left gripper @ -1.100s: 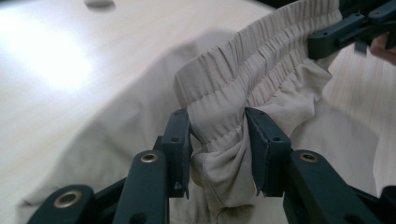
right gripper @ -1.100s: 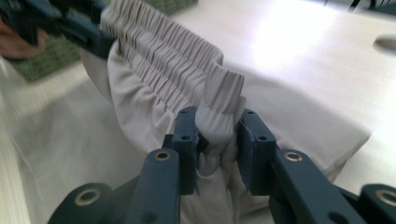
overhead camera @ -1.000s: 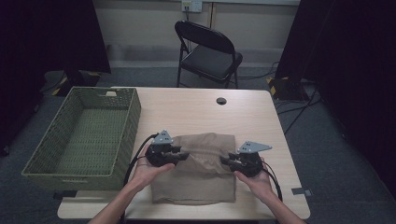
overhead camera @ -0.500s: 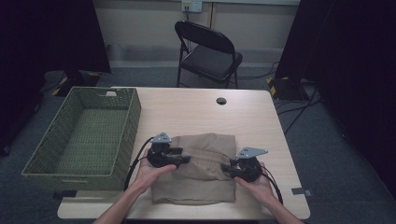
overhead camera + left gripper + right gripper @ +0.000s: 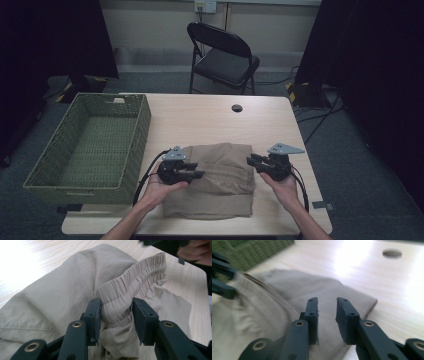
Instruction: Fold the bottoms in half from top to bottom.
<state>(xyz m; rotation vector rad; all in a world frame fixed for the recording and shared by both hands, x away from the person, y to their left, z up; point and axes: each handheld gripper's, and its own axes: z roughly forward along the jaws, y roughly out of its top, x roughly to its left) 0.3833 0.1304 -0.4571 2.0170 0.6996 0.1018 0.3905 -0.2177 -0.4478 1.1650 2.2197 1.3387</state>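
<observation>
A tan garment (image 5: 220,175) with an elastic waistband lies folded on the near part of the table (image 5: 200,115). My left gripper (image 5: 199,171) lies on the garment's left side. In the left gripper view its jaws (image 5: 116,312) have just been closing and now pinch a bunched piece of the waistband (image 5: 140,272). My right gripper (image 5: 251,161) sits at the garment's right edge, pointing left. Its jaws (image 5: 327,307) have just been closing too, and a narrow gap is left with nothing in it. The tan cloth (image 5: 287,295) lies beyond them.
A green woven basket (image 5: 145,115) with nothing in it stands at the table's left side. A cable hole (image 5: 237,108) is in the tabletop farther back. Behind the table stands a black folding chair (image 5: 225,55). Bare wood shows between the garment and the hole.
The right gripper has slid rightward, off the top of the garment to its right edge. The left gripper has stayed in place on the waistband.
</observation>
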